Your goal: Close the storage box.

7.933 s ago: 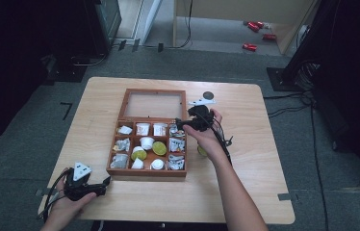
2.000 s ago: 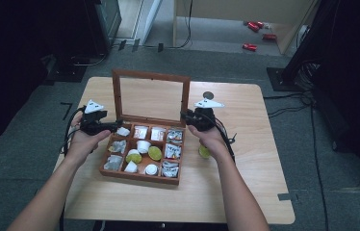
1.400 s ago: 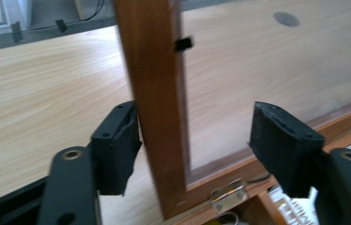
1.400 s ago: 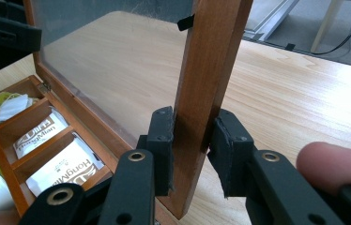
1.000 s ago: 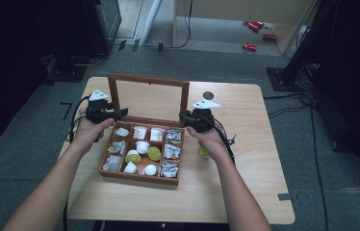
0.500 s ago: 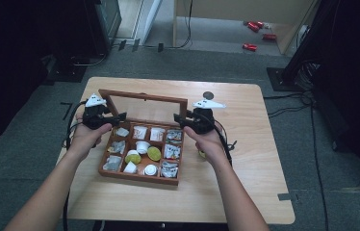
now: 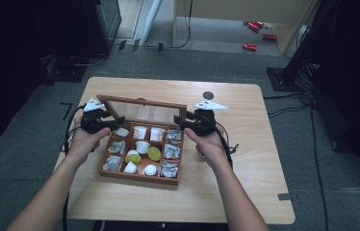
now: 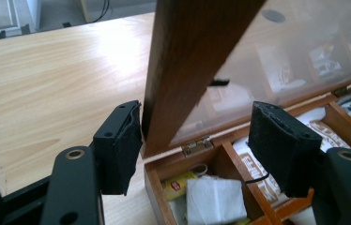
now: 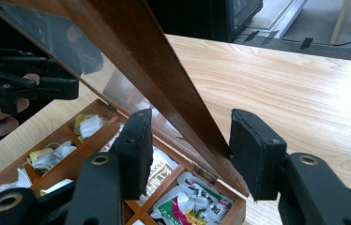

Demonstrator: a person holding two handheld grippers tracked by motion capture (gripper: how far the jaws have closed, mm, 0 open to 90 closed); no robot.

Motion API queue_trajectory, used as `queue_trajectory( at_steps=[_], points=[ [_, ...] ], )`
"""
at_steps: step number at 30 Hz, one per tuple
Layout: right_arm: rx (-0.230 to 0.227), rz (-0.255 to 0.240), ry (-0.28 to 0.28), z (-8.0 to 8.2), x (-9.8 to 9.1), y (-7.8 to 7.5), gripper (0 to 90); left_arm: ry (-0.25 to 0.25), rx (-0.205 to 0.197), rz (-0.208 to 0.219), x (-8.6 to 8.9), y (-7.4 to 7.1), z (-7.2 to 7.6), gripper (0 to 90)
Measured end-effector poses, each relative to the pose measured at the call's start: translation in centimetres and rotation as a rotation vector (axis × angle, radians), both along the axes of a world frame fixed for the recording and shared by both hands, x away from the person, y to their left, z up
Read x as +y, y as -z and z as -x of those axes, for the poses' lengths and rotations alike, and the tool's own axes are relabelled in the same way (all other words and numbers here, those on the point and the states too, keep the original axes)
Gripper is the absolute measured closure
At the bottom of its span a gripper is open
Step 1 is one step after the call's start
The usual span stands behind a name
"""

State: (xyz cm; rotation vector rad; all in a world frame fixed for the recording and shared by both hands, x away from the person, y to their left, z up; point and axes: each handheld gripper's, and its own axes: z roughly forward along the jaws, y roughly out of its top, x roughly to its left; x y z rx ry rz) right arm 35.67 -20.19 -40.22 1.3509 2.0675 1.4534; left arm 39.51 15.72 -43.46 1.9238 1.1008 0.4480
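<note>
The left tongs [image 8: 194, 140] stand with jaws apart, straddling the side rail of the lid [image 8: 187, 70]; the outer pad lies just beside the rail and the inner pad sits well off it, over the back compartments. From above, the left tongs [image 7: 102, 123] sit at the 9 o'clock end of the lid [image 7: 144, 108], held by the left hand [image 7: 85, 141].

The right tongs [image 9: 190, 140] are likewise apart, one pad on each side of the lid's other side rail [image 9: 164, 89], neither clearly pressing it. In the high view the right tongs [image 7: 184, 122] sit at the lid's 3 o'clock end, with the right hand [image 7: 209, 144] behind them.

The lid is a wooden frame with a clear pane, tilted partway over the wooden box [image 7: 142, 175], hinged along its 12 o'clock edge. The box lies near the middle of the surface [image 7: 264, 144], its compartments holding packets, small white cups and two green rounds [image 7: 154, 153].
</note>
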Motion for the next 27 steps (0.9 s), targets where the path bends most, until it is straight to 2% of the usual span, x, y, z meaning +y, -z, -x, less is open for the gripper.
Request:
queue_trajectory(
  at_steps=[11, 20, 23, 25, 27],
  points=[
    [0.003, 0.007, 0.013, 0.6, 0.1, -0.2, 50.0, -0.001, -0.021, 0.01, 1.1, 0.0, 2.7, 34.8],
    [-0.004, 0.042, -0.018, 1.3, 0.8, -0.5, 45.3, 0.006, -0.04, 0.021, 1.5, -0.7, 4.6, 34.6],
    [-0.006, 0.035, -0.016, 1.7, 0.8, -0.6, 44.4, 0.011, -0.056, 0.016, 1.5, -1.0, 5.3, 34.4],
    [-0.009, 0.024, -0.013, 1.9, 0.7, -0.6, 43.3, 0.009, -0.071, -0.003, 1.5, -1.1, 5.8, 34.2],
    [-0.011, 0.02, -0.014, 2.3, 0.8, -0.5, 42.4, 0.011, -0.074, 0.004, 1.6, -1.2, 6.3, 34.1]
  ],
)
